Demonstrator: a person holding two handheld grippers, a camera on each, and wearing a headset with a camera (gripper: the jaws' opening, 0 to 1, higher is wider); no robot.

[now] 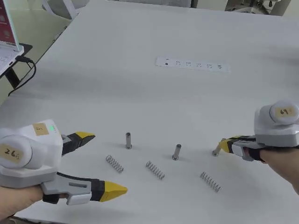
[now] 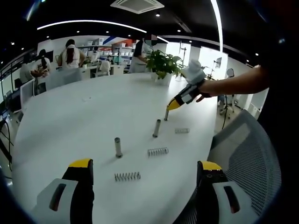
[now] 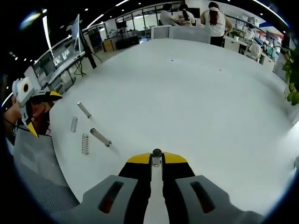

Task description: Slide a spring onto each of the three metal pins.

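Your left gripper (image 1: 104, 163) sits lowest and closest in the head view, jaws spread wide and holding nothing, tips aimed rightward at the parts on the white table (image 1: 140, 93). Count three pins: the left pin (image 1: 128, 140) and middle pin (image 1: 176, 151) stand upright and bare, while the right pin (image 1: 215, 151) is clamped in your right gripper (image 1: 223, 146), its jaws closed on it. Three springs lie flat just nearer you, left spring (image 1: 114, 164), middle spring (image 1: 155, 170), right spring (image 1: 210, 181), none on a pin. Your right gripper view shows what the head view hides: that pin's round top between the yellow tips. Your right hand (image 1: 280, 163) reaches in level from the right edge.
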